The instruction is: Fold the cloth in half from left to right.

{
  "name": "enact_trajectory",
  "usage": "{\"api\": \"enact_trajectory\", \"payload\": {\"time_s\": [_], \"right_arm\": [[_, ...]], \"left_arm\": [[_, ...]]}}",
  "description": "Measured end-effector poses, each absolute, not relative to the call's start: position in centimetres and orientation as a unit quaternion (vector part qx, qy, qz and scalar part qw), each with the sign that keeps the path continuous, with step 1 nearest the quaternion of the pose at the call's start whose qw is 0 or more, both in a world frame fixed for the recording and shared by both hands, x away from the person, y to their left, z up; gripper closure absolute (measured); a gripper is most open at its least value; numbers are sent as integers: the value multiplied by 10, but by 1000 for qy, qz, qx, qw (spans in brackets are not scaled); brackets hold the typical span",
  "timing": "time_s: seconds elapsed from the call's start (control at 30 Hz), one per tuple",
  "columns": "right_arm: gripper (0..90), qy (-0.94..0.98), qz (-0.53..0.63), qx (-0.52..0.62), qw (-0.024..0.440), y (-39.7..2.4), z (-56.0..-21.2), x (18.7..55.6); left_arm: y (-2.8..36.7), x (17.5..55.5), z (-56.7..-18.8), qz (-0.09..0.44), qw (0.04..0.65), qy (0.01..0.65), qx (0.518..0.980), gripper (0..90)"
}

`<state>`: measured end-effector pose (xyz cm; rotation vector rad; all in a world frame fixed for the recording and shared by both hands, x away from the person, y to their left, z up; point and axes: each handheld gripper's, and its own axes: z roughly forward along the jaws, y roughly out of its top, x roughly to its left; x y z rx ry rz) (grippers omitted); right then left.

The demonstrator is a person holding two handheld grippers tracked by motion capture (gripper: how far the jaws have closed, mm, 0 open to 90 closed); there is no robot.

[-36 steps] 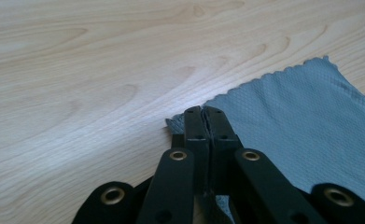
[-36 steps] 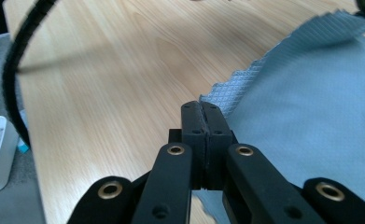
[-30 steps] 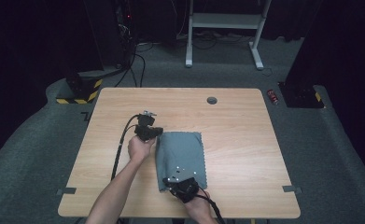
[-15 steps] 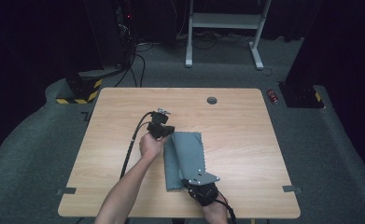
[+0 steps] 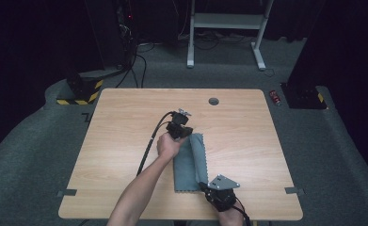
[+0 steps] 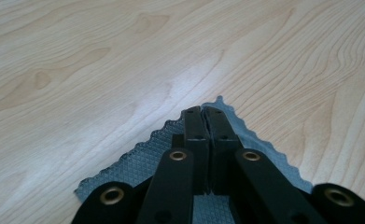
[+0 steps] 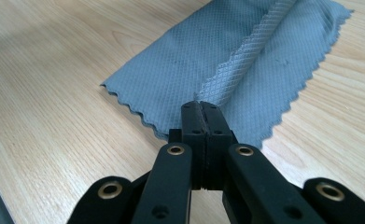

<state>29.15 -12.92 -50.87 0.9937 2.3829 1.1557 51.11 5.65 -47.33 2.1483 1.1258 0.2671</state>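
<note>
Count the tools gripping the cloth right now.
2: left tool shut on the far end of the grey pinked-edge textured cloth; right tool shut on its near end.

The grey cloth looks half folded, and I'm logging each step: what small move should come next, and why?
Probably carry both edges on across, then release. Both grippers, left and right, are shut on the grey cloth, one at each end, and the lifted flap is not yet laid flat on the table.
</note>
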Motion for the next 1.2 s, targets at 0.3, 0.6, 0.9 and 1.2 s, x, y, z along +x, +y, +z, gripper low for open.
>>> {"api": "enact_trajectory", "payload": {"time_s": [0.3, 0.6, 0.9, 1.2], "right_arm": [[895, 828, 398, 362, 155, -143, -512, 289], [890, 829, 396, 369, 142, -143, -517, 291], [803, 819, 396, 389, 143, -150, -516, 295], [766, 798, 411, 411, 158, -169, -504, 305]], "left_arm": [[38, 514, -483, 94, 340, 426, 833, 884], [25, 518, -487, 103, 331, 419, 840, 890], [30, 516, -488, 120, 326, 431, 833, 755], [74, 467, -473, 125, 350, 436, 820, 529]]}}
